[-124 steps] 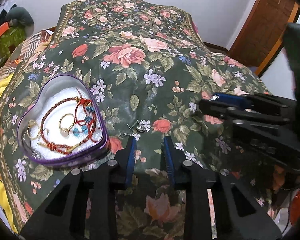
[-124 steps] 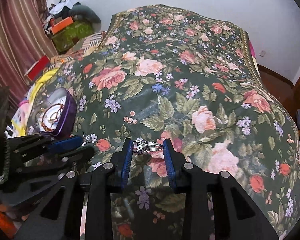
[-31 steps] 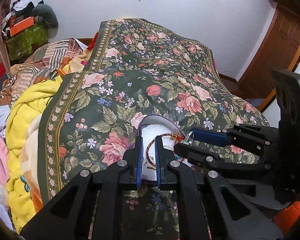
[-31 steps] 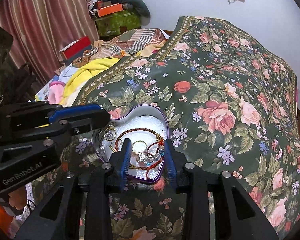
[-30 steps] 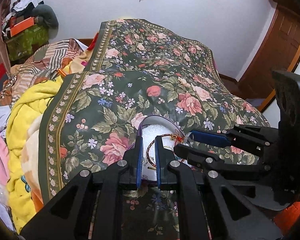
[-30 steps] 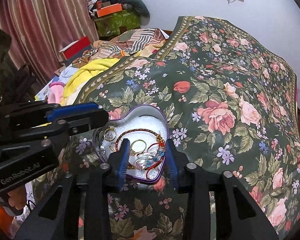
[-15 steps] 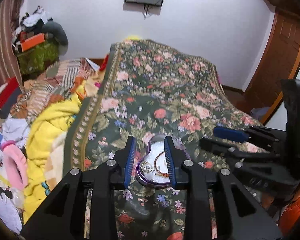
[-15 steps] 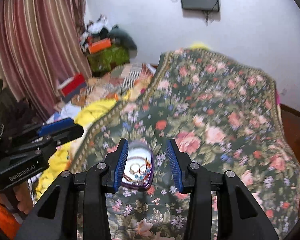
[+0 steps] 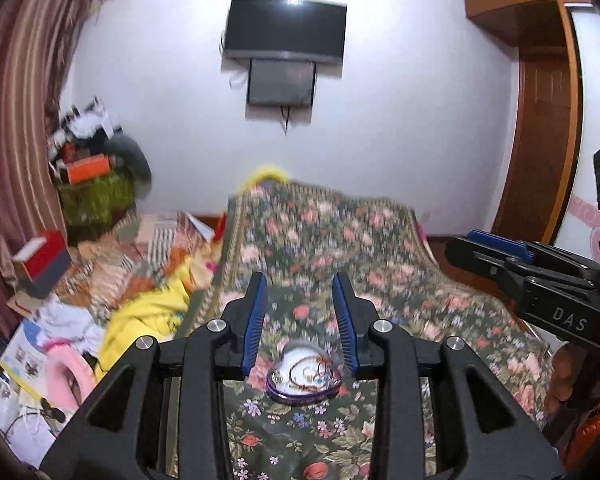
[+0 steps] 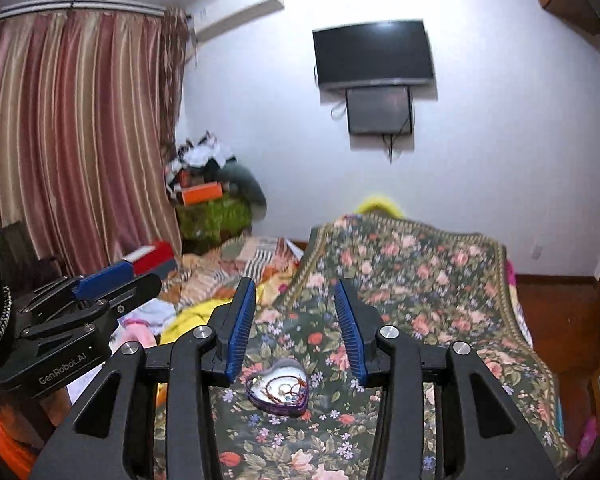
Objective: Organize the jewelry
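Note:
A purple heart-shaped tin (image 9: 303,378) with a white lining sits on the floral bedspread (image 9: 340,248), holding rings and red cord bracelets. It also shows in the right wrist view (image 10: 278,388). My left gripper (image 9: 300,322) is open and empty, raised well above and back from the tin. My right gripper (image 10: 294,328) is open and empty, also held high above the tin. Each gripper shows at the edge of the other's view.
A yellow blanket (image 9: 148,316) and heaped clothes lie left of the bed. A red box (image 9: 40,260) and clutter stand by the striped curtain (image 10: 72,140). A television (image 9: 286,34) hangs on the far wall. A wooden door (image 9: 544,136) is at the right.
Both grippers have pulled up and back from the tin and opened wider. The ring the right gripper carried earlier lies in the tin.

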The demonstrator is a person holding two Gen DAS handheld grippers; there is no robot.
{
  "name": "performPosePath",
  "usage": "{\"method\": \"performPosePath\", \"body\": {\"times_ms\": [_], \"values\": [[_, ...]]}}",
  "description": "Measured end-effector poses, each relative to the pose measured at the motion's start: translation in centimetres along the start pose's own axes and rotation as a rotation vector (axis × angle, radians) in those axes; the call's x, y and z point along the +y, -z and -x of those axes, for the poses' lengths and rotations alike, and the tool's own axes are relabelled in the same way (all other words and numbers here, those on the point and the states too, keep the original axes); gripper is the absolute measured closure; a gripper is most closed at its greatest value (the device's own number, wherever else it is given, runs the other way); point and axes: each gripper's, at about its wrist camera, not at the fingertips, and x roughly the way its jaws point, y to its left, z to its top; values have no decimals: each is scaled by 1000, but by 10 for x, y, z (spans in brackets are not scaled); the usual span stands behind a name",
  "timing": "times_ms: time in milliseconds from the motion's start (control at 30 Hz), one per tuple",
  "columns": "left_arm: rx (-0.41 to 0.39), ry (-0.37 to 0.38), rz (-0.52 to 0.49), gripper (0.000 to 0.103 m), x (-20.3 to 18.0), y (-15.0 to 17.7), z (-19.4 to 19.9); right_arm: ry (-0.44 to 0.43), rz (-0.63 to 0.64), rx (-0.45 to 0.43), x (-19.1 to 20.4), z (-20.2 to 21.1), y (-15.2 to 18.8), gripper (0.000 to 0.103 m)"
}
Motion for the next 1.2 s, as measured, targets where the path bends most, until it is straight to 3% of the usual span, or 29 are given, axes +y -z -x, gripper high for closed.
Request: {"method": "performPosePath", "body": {"times_ms": [133,200,267,400,533,700,1200], "values": [[-108,-39,-7,56,-11,-4,38,43,10,-45,9,16,3,47],[-151,-66,-15,55,-16,-2,54,55,11,-60,11,22,4,41],[-180,-93,-20,48,-19,0,68,76,14,-80,13,29,5,29],[-224,-130,-13,39,-22,5,88,109,20,-127,16,41,5,14],[-256,-156,13,11,-17,10,103,129,22,-157,19,51,7,0],[-266,-168,44,4,-10,13,116,139,31,-171,24,60,10,0],[-262,-168,34,4,-11,18,127,136,35,-152,25,64,16,0]]}}
